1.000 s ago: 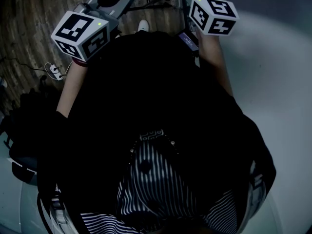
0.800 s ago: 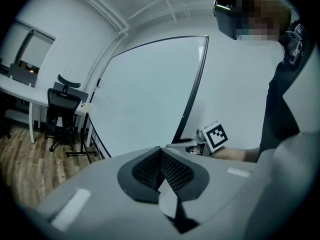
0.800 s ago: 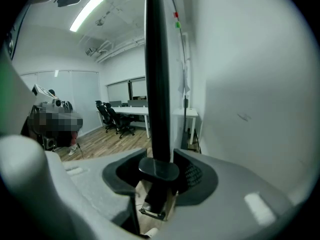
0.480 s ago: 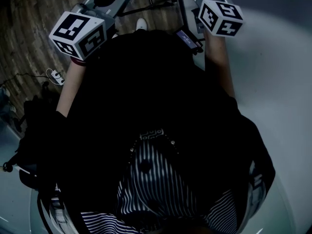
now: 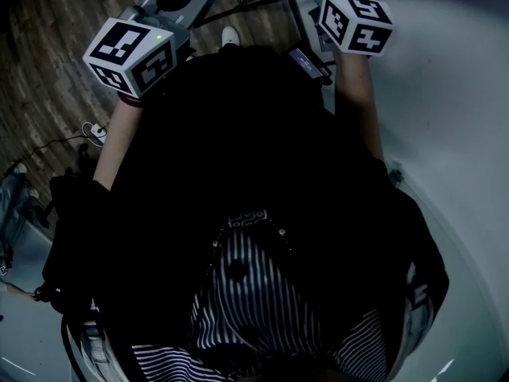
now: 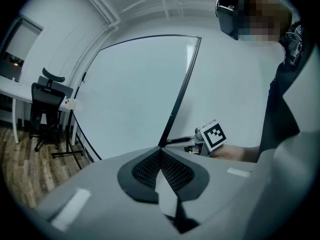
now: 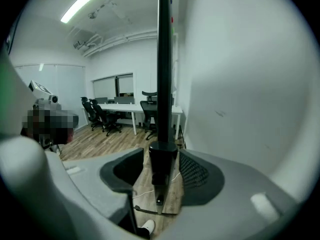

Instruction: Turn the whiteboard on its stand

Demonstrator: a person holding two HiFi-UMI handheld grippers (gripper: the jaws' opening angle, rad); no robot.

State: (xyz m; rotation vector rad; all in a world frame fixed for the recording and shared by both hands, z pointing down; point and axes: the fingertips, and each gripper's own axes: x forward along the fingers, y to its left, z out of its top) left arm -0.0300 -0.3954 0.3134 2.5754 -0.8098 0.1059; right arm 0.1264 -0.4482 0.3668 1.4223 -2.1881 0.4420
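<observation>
A wooden floor (image 5: 48, 62) is seen below, with a white power strip (image 5: 97, 131) lying on it. Black office chairs (image 7: 102, 115) are drawn up at a white bench (image 7: 129, 110) under a lit ceiling lamp (image 7: 82, 3).

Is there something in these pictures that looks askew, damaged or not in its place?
Nothing looks damaged or spilled. The whiteboard appears slanted in the left gripper view, though the wide lens may cause this. On the wood floor, a white plug with its cable lies loose at the head view's left.
</observation>
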